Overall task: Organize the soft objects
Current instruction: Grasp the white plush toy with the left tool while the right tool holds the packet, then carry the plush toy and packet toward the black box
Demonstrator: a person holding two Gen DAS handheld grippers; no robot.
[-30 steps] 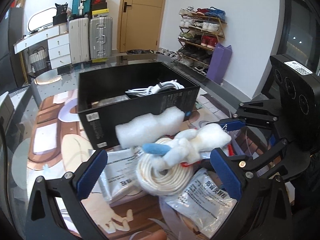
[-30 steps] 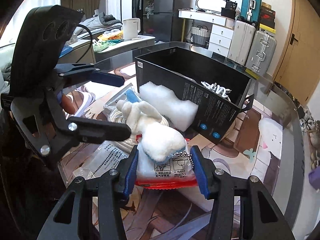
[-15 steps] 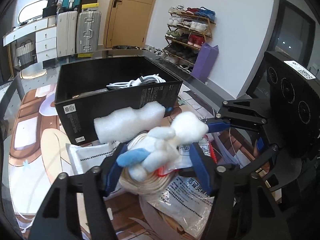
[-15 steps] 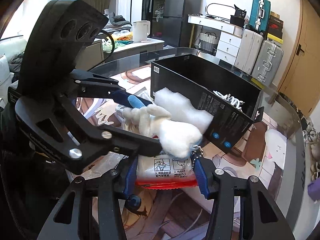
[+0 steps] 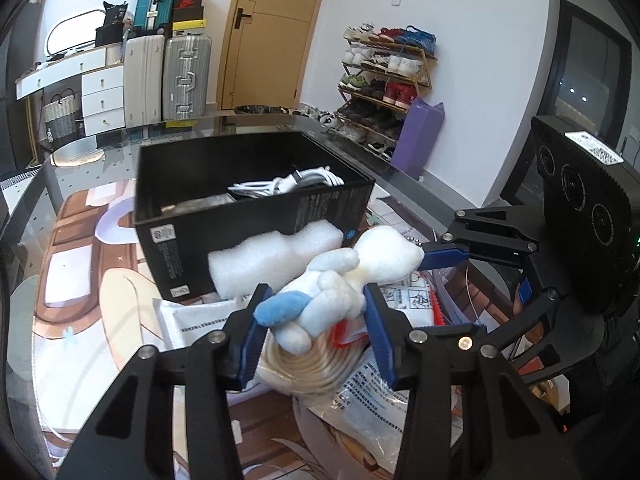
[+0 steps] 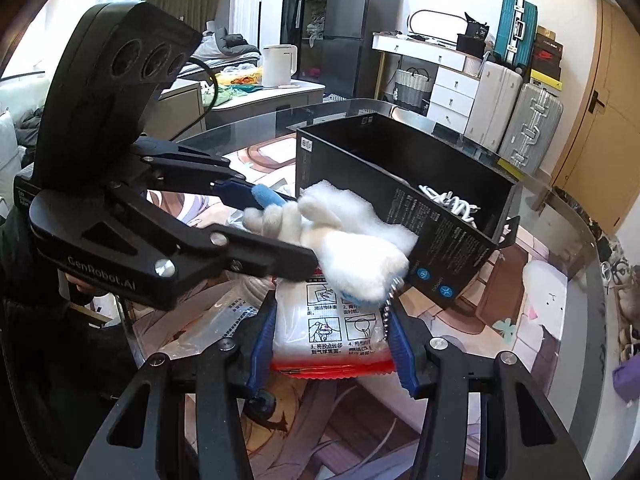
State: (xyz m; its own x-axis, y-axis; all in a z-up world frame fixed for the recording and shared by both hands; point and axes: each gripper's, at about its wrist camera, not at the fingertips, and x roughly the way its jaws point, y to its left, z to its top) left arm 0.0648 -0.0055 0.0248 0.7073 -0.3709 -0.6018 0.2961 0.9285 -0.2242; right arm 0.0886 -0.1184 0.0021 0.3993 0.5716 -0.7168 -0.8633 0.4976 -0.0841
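Our left gripper (image 5: 314,322) squeezes the plush toy (image 5: 340,280); our right gripper (image 6: 332,344) hugs a packet (image 6: 332,328). The toy's chain (image 6: 387,308) could catch it.

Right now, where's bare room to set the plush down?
Bare tabletop left of the black box, and beyond the box's right corner. Inside the box, room beside the white cables. Crowded under the plush: rope coil, packets.

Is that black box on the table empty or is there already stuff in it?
Not empty. The open-topped black box already holds a white cable bundle; what else lies inside is unclear.
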